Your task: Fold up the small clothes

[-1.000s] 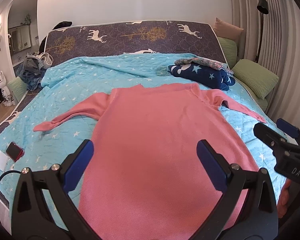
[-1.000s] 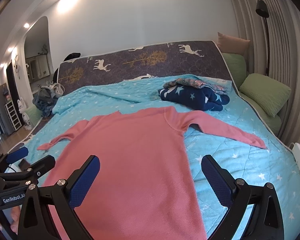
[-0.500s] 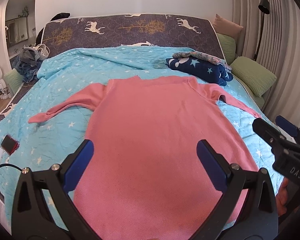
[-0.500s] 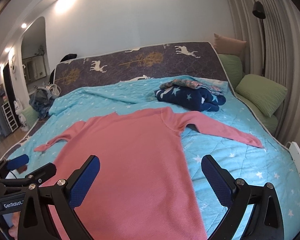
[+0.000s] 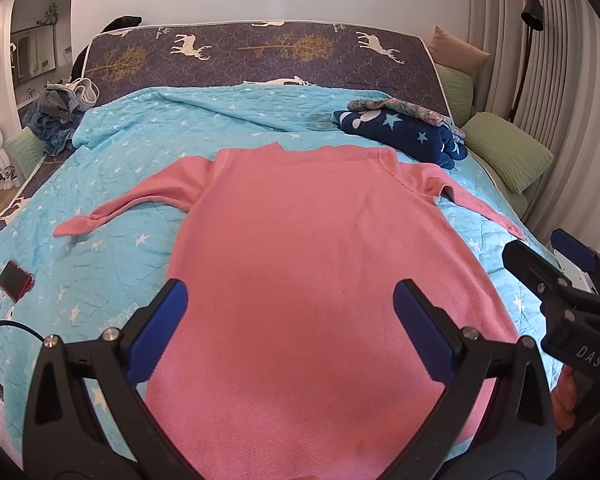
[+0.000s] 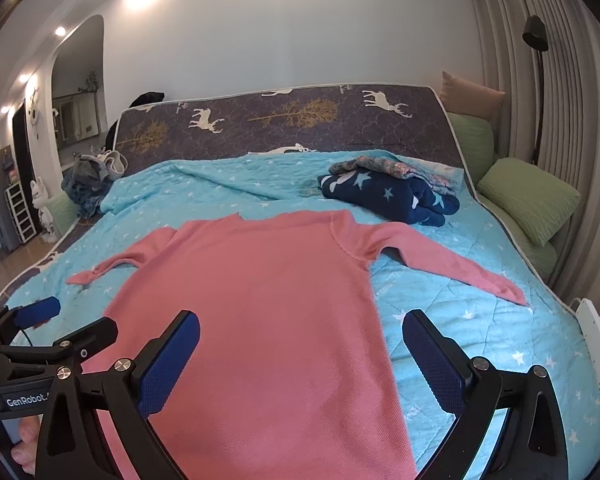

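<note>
Now, line by line:

Pink top (image 5: pixel 320 264): lies flat on the bed's blue starred quilt (image 5: pixel 112 280), neck toward the headboard, both sleeves spread out to the sides, hem nearest the cameras.
Left sleeve (image 5: pixel 124 208): angled outward and down, its cuff resting on the quilt.
Right sleeve (image 6: pixel 456 268): stretched toward the bed's right edge, with a small fold at the shoulder.
Left tongs (image 5: pixel 286 322): wide apart, holding nothing, hovering over the lower middle of the top.
Right tongs (image 6: pixel 300 352): also wide apart and holding nothing, above the top's lower right part, one finger over pink cloth and the other over the quilt.
Folded clothes (image 6: pixel 388 196): a navy starred piece with a floral one on it, at the far right of the quilt, just beyond the right shoulder.
Phone (image 5: pixel 15 281): red-cased, at the quilt's left edge.
Green pillow (image 6: pixel 528 200): beside the bed on the right.
</note>
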`<state>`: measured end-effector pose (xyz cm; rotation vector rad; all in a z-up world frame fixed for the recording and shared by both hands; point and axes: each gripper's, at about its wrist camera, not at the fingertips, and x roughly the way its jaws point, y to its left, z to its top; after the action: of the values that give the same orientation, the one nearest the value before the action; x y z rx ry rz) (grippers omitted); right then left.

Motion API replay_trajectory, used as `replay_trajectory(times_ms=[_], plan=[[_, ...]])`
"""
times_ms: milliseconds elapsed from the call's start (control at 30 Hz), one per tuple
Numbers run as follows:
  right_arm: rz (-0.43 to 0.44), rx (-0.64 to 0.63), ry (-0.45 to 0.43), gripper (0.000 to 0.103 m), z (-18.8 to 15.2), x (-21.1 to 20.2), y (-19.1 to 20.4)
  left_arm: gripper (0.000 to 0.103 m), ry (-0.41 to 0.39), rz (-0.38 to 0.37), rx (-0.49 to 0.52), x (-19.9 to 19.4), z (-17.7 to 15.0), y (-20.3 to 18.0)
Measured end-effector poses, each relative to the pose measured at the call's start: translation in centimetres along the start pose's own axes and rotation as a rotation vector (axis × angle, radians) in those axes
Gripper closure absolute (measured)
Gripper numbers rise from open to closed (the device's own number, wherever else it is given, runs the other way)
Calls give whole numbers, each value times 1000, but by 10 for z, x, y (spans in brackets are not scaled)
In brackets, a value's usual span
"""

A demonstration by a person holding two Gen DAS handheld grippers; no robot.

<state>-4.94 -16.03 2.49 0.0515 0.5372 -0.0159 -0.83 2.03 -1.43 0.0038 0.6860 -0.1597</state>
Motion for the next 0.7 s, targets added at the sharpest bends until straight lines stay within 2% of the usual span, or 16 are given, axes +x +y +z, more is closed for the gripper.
replay_trajectory(times_ms=[167,267,400,567,667,700], plan=[[-10,-27,16,0,0,4,7,1,12,-20,-29,7,-1,13],[-11,-26,47,0,-1,10,8,1,51,-39,-116,17,0,41],[10,-27,65,0,-2,15,11,1,129,-27,-288,40,-3,98],[3,-50,79,0,0,24,21,2,120,81,-422,61,2,176],[-10,-72,85,0,2,30,25,2,131,94,-569,79,6,243],[-15,-76,85,0,3,31,26,2,132,75,-632,86,6,268]])
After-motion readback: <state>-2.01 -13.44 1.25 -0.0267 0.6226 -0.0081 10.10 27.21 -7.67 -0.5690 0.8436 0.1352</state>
